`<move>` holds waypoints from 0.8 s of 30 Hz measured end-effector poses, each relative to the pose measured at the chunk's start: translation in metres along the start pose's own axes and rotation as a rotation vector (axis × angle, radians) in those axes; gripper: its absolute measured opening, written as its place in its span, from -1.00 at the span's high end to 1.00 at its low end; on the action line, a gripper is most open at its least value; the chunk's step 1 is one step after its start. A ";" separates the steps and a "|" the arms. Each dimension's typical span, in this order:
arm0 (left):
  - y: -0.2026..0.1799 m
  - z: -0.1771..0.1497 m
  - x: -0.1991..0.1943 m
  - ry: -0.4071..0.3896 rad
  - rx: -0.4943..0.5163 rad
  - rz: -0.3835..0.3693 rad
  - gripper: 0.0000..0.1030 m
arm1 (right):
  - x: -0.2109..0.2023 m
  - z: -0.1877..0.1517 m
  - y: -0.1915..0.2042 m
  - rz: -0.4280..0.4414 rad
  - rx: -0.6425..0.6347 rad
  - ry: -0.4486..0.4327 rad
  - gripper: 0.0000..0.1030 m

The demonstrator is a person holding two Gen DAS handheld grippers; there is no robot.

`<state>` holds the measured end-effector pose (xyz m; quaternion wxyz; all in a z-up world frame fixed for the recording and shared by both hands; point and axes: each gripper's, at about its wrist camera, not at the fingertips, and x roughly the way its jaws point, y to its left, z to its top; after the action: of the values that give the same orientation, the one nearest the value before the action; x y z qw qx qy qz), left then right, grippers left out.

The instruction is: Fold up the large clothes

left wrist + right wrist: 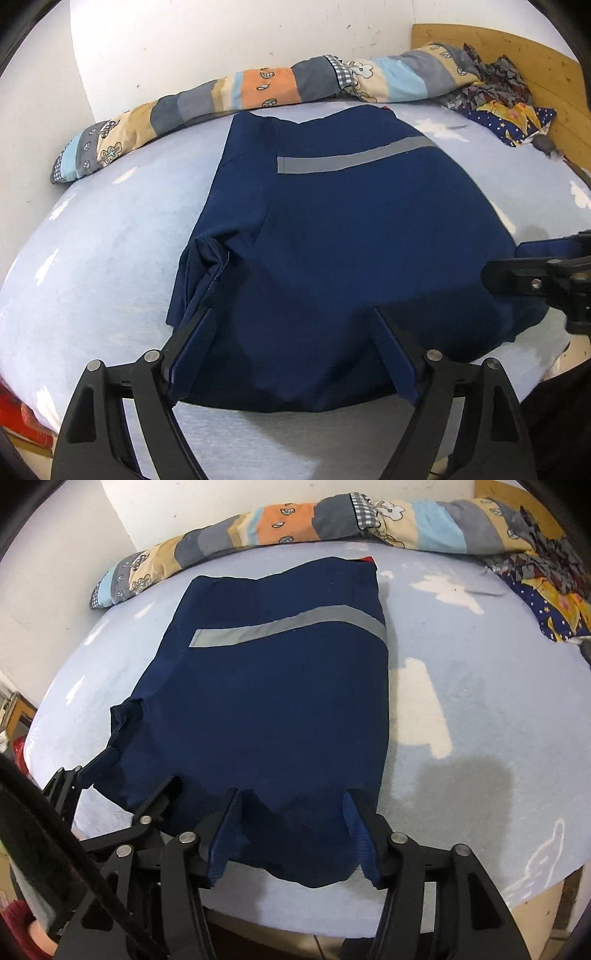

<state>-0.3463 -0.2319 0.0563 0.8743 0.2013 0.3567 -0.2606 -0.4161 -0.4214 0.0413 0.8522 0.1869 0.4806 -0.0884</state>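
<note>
left wrist view shows the dark navy blue fabric garment with a grey reflective stripe [332, 229] lying flat on the pale blue bed sheet [103, 240], already folded into a long narrow panel that runs from the near edge of the bed toward the rolled patchwork quilt [258, 88] against the white wall. the left gripper [291, 350] has its fingers spread wide at the garment's near hem, one on each side of the near-left part of the cloth; they sit at or on the fabric, but i cannot tell whether any cloth is pinched, and nothing looks lifted. right wrist view shows the right gripper [291, 827] likewise wide open over the near-right part of the hem, its blue-padded fingers [223, 834] resting against the cloth, with the left tool just beside it at lower left. a bunched fold, probably a tucked sleeve, stands up at the garment's left edge. a heap of patterned clothes [509, 107] lies well apart near the wooden headboard. i judge the lengthwise folds done and the crosswise fold in hand: the next move calls for both tools to close on the near hem corners together, then carry the hem evenly toward the far end without dragging the layers askew.
</note>
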 end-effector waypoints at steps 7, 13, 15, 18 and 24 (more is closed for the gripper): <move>0.003 0.002 -0.004 -0.012 -0.016 -0.007 -0.63 | -0.016 0.001 0.003 0.010 0.006 -0.067 -0.23; 0.002 0.004 -0.008 -0.035 -0.006 -0.004 -0.63 | -0.026 0.007 -0.001 0.007 0.022 -0.109 -0.38; 0.001 0.005 -0.009 -0.042 -0.005 -0.004 -0.63 | -0.026 0.007 -0.002 0.005 0.025 -0.106 -0.38; 0.000 0.005 -0.012 -0.053 0.006 0.006 -0.63 | -0.028 0.007 -0.002 0.000 0.023 -0.112 -0.38; 0.004 0.008 -0.018 -0.081 -0.007 0.009 -0.63 | -0.034 0.006 -0.001 -0.020 0.008 -0.141 -0.43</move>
<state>-0.3507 -0.2276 0.0752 0.8898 0.1894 0.3210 -0.2633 -0.4290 -0.4256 0.0731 0.8822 0.1791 0.4210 -0.1116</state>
